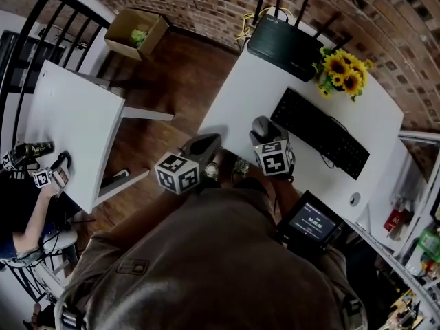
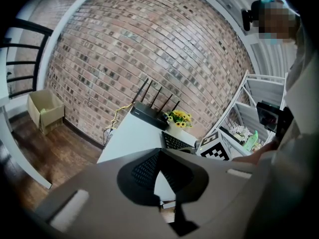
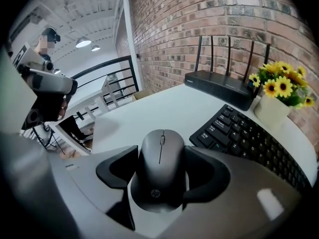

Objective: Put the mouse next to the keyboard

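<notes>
A dark grey mouse (image 1: 261,125) (image 3: 160,168) lies on the white desk (image 1: 237,91), just left of the near end of the black keyboard (image 1: 322,133) (image 3: 249,139). My right gripper (image 1: 263,138) (image 3: 160,177) points steeply down over it with a jaw on each side of the mouse; the pads stand close to its flanks without clearly pressing, so it is open. My left gripper (image 1: 205,144) (image 2: 159,156) hovers off the desk's left edge above the wooden floor, its tips together on nothing.
A black router (image 1: 285,43) and a pot of sunflowers (image 1: 344,71) stand behind the keyboard. A second white table (image 1: 75,126) is at the left, with another person's hand (image 1: 42,179) beside it. A cardboard box (image 1: 134,33) sits on the floor.
</notes>
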